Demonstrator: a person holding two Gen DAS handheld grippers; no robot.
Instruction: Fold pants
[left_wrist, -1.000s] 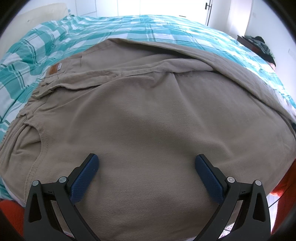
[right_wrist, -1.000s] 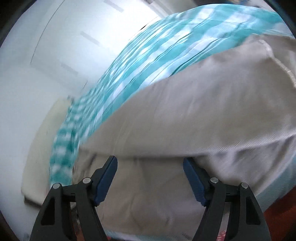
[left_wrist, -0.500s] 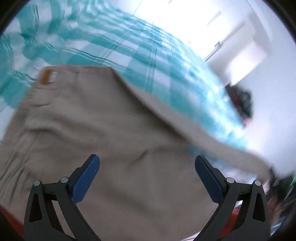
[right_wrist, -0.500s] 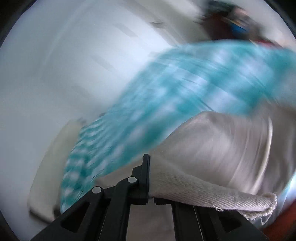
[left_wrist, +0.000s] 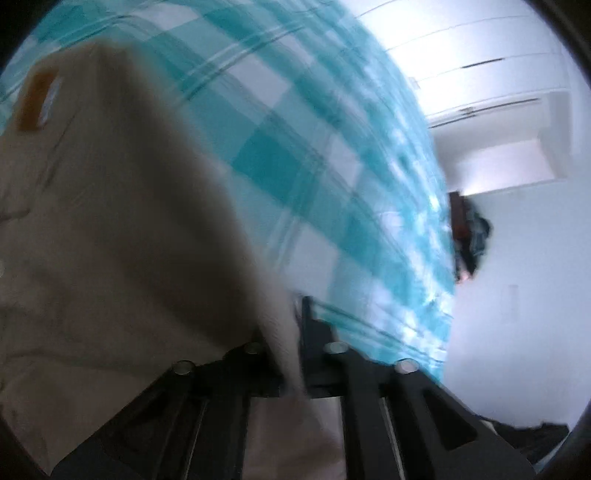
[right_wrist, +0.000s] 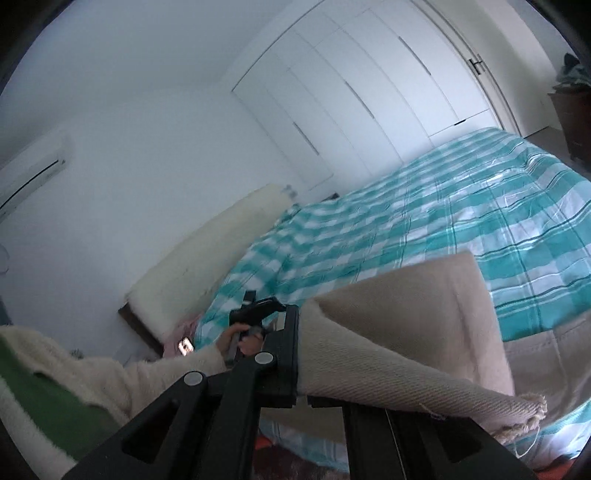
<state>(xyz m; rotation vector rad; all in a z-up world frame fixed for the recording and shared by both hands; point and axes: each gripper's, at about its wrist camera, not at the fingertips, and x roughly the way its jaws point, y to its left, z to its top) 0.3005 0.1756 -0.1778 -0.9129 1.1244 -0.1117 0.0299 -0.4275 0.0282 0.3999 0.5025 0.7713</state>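
Both sets of fingers are clamped on the beige pants: the left gripper (left_wrist: 295, 354) pinches a fabric edge that runs up between its closed fingers, and the right gripper (right_wrist: 301, 362) holds a thick folded edge near a frayed hem (right_wrist: 532, 410) that sticks out to the right of it. The pants (left_wrist: 110, 229) hang from the two grips above the near edge of the bed (right_wrist: 443, 229), whose teal checked cover stretches away toward the white wardrobe doors (right_wrist: 369, 92). In the left wrist view, blurred, the brown waist patch (left_wrist: 35, 99) lies far up and to the left of the fingers, so the garment's long axis appears to run from the pinched edge away toward the waistband. The left hand (right_wrist: 240, 338), holding its gripper, shows in the right wrist view just beyond the right fingers, so the two grips sit close together. A likely next move is carrying this held edge over toward the waistband end.
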